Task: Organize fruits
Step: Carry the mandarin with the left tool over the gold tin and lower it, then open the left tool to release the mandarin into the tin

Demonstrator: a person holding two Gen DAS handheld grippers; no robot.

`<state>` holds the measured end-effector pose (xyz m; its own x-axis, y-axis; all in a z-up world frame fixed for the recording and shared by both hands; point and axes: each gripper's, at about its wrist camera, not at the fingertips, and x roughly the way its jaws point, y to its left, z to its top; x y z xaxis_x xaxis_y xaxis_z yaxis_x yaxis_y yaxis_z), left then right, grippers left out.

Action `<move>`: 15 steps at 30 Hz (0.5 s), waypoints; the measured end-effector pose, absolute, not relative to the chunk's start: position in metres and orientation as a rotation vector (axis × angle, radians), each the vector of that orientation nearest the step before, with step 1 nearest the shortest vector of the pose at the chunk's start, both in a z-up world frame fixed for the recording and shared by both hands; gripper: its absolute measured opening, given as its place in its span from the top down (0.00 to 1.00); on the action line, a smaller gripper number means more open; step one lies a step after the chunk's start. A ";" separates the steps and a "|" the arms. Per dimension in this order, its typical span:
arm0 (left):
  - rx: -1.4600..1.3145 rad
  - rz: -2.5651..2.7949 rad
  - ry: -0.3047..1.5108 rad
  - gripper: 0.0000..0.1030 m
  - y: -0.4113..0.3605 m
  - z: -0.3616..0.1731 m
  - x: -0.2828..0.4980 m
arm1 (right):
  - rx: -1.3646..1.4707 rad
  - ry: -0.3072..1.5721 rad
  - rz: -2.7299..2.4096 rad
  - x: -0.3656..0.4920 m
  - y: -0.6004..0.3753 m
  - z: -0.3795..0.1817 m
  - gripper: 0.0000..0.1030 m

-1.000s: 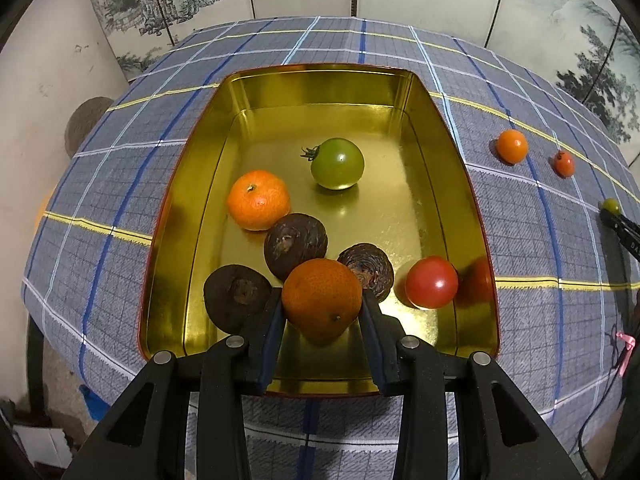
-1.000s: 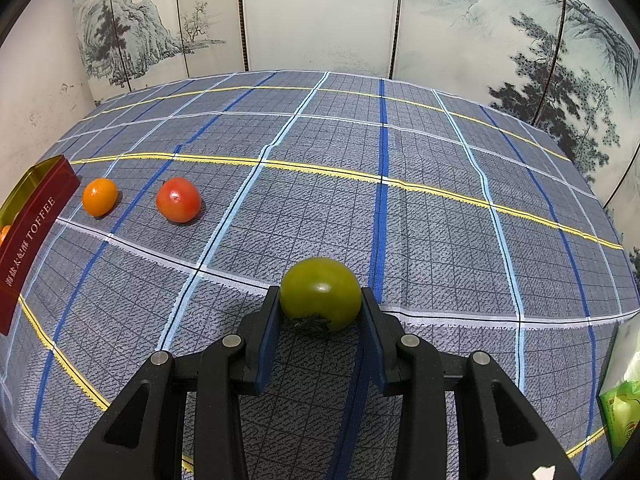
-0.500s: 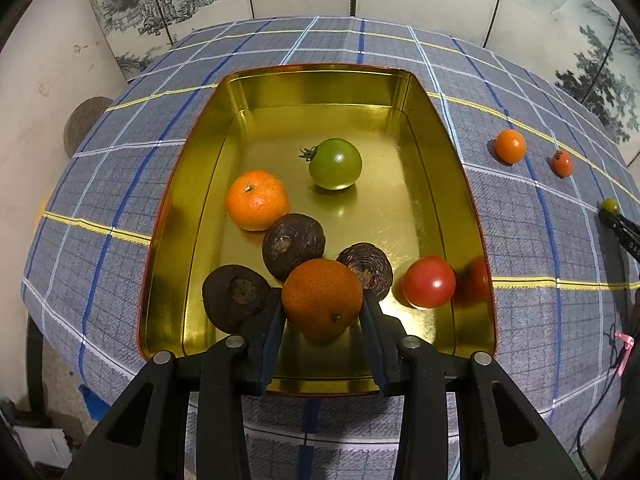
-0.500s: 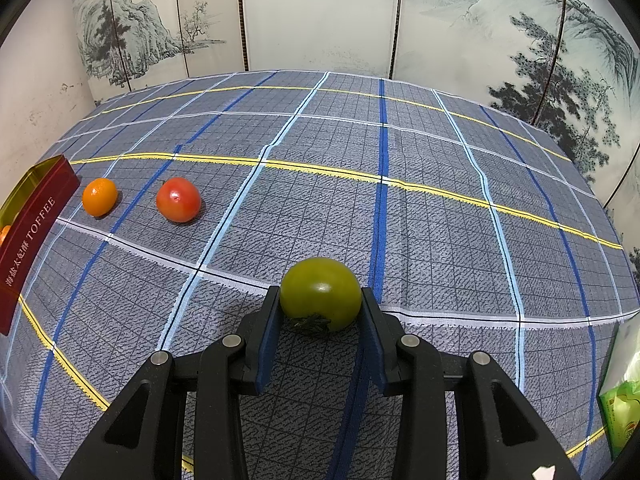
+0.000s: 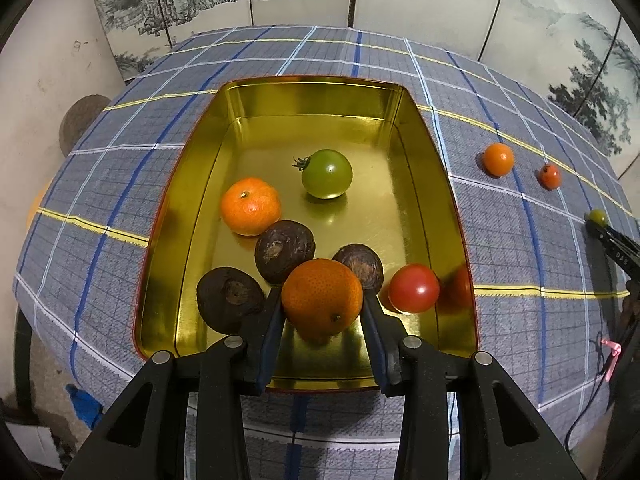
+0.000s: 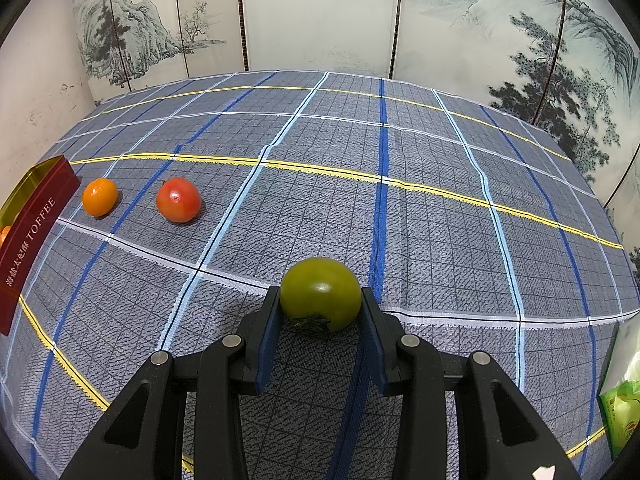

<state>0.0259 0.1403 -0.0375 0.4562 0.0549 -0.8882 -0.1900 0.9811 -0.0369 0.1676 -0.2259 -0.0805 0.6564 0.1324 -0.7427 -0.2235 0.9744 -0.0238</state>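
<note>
Plaid tablecloth [image 6: 420, 216] covers the table. Gold tin [image 5: 436, 184] sits on it, holding a mandarin [image 5: 250, 206], green tomato [image 5: 327, 174], red tomato [image 5: 413, 288] and three dark fruits [image 5: 285, 250]. Your left gripper [image 5: 322, 304] clamps an orange [image 5: 322, 298] over the tin's near end. Your right gripper [image 6: 320, 304] clamps a green tomato [image 6: 320, 292] on the cloth.

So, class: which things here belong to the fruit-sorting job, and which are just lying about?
Part of the job:
- gold tin with fruit already inside
- orange in the left gripper
- green tomato in the right gripper
- small orange and red tomato on the cloth

Lying about:
- green packet
- painted screen
</note>
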 end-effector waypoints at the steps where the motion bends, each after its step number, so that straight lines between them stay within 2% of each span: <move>1: -0.137 0.152 1.083 0.61 0.140 -0.037 0.025 | -0.116 0.831 0.202 0.168 -0.226 -0.080 0.65; 9: -0.129 0.158 1.013 0.50 0.142 -0.018 0.020 | -0.117 0.831 0.204 0.167 -0.228 -0.081 0.66; 15: -0.129 0.178 0.983 0.47 0.145 -0.012 0.016 | -0.124 0.829 0.193 0.166 -0.227 -0.080 0.67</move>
<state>0.0159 0.1446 -0.0117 0.5419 0.0911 -0.8355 -0.2072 0.9779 -0.0278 0.1663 -0.2274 -0.0803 0.6595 0.1220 -0.7417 -0.2184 0.9753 -0.0338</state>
